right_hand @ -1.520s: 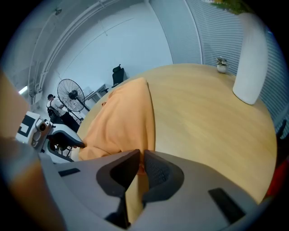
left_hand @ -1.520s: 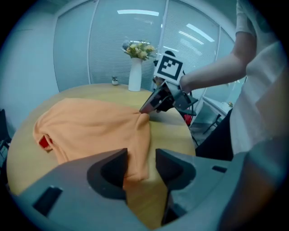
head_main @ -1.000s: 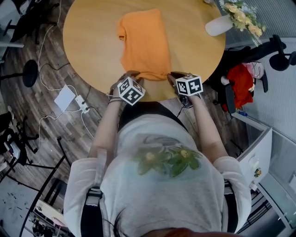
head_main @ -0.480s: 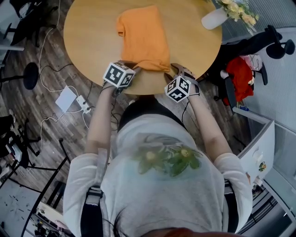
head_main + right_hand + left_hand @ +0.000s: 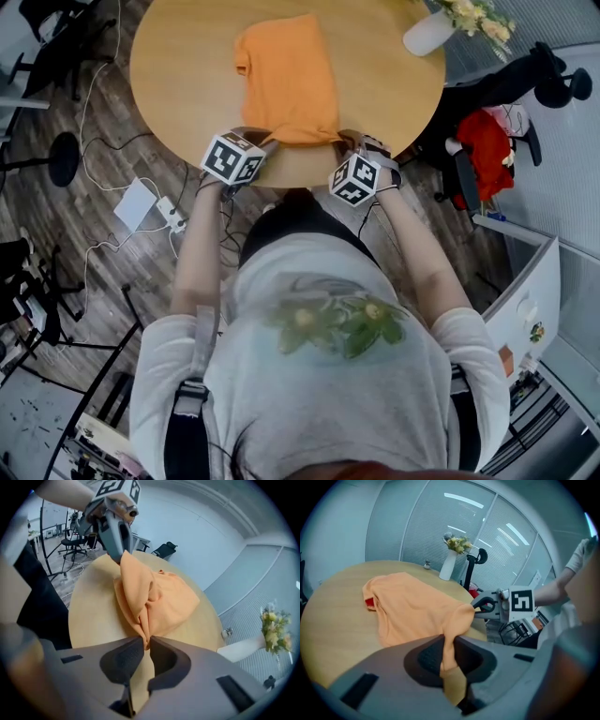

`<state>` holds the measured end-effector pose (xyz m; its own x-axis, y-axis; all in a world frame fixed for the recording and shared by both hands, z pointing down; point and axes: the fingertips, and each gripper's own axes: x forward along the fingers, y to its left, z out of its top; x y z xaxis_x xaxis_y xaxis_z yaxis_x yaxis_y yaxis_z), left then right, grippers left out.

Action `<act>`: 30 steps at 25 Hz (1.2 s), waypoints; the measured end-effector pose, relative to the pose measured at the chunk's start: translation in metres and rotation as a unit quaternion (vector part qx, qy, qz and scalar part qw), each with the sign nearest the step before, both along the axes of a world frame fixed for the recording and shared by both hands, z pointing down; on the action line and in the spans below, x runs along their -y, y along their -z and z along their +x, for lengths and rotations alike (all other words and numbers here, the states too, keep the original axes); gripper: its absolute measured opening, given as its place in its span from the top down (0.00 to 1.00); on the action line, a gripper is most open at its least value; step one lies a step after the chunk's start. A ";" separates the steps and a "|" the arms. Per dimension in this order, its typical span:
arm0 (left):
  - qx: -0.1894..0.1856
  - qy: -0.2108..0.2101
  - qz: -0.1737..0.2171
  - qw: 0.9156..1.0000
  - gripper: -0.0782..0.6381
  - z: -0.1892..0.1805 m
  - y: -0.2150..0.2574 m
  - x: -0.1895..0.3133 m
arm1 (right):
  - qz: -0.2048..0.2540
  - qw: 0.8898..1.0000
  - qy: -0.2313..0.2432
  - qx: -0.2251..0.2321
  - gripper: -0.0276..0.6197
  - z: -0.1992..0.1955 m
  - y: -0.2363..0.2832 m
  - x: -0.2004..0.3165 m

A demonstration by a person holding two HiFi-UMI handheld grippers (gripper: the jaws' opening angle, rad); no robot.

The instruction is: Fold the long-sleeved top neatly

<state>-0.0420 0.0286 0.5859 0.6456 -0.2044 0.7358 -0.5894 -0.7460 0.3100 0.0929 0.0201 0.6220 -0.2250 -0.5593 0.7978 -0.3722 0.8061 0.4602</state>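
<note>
Orange top [image 5: 286, 80] in both hand-held grippers [image 5: 449, 640] [image 5: 145, 641]

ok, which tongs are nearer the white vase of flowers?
Right. The right tongs, just closing on the hem of the orange long-sleeved top, grip its corner toward the white flower vase; the left tongs, also just closing on fabric, hold the opposite corner, farther away.

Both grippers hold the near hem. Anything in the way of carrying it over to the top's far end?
Nothing visible. The left gripper and right gripper have just closed their jaws on the top's near hem; the top lies bare, and the vase stands aside at the table edge.
</note>
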 end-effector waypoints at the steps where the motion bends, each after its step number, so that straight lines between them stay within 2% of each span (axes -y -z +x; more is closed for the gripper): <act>1: -0.002 -0.005 0.010 1.000 0.81 -0.001 0.000 -0.005 | -0.004 1.000 0.003 0.008 0.88 0.000 0.005 -0.004; 3: -0.001 -0.012 0.040 0.999 0.81 -0.002 0.000 -0.013 | -0.016 1.000 0.008 0.019 0.88 -0.002 0.012 -0.012; 5: 0.020 -0.021 0.074 0.997 0.77 -0.004 -0.003 -0.022 | -0.028 0.999 0.007 0.024 0.88 -0.003 0.015 -0.019; 8: 0.084 -0.052 0.111 0.989 0.56 -0.001 -0.019 -0.042 | -0.044 0.999 0.000 0.030 0.88 -0.005 0.020 -0.026; 11: 0.163 -0.092 0.170 0.968 0.49 0.003 -0.039 -0.058 | -0.059 0.997 -0.012 0.041 0.88 -0.010 0.026 -0.031; 13: 0.205 -0.094 0.207 0.952 0.49 0.004 -0.050 -0.059 | -0.066 0.996 -0.018 0.051 0.88 -0.015 0.034 -0.033; 14: 0.218 -0.082 0.215 0.948 0.49 0.003 -0.056 -0.058 | -0.067 0.996 -0.019 0.056 0.88 -0.017 0.039 -0.033; 15: 0.225 -0.064 0.215 0.948 0.49 0.001 -0.061 -0.055 | -0.065 0.996 -0.020 0.062 0.88 -0.020 0.045 -0.033; 18: 0.205 0.011 0.192 0.960 0.49 -0.007 -0.067 -0.047 | -0.054 0.996 -0.014 0.075 0.88 -0.028 0.063 -0.036; 20: 0.197 0.033 0.180 0.963 0.49 -0.013 -0.068 -0.043 | -0.053 0.995 -0.013 0.080 0.88 -0.030 0.069 -0.039; 23: 0.221 0.001 0.173 0.960 0.50 -0.021 -0.074 -0.043 | -0.063 0.994 -0.025 0.088 0.88 -0.025 0.069 -0.043; 24: 0.226 -0.008 0.174 0.958 0.56 -0.023 -0.074 -0.042 | -0.066 0.993 -0.031 0.089 0.88 -0.023 0.068 -0.045; 25: 0.225 -0.014 0.176 0.958 0.67 -0.026 -0.072 -0.042 | -0.069 0.993 -0.037 0.090 0.88 -0.019 0.067 -0.046; 26: 0.217 -0.018 0.177 0.960 0.77 -0.027 -0.068 -0.042 | -0.073 0.992 -0.043 0.091 0.88 -0.016 0.065 -0.048; 27: 0.201 -0.024 0.174 0.964 0.82 -0.027 -0.064 -0.042 | -0.077 0.991 -0.050 0.095 0.88 -0.012 0.063 -0.050; 30: 0.155 -0.039 0.162 0.974 0.83 -0.029 -0.047 -0.047 | -0.089 0.987 -0.067 0.112 0.88 -0.005 0.059 -0.060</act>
<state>-0.0706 0.0759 0.6330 0.4253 -0.4173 0.8031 -0.5548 -0.8213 -0.1329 0.0882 0.0804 0.5630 -0.3400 -0.4510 0.8252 -0.5579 0.8032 0.2091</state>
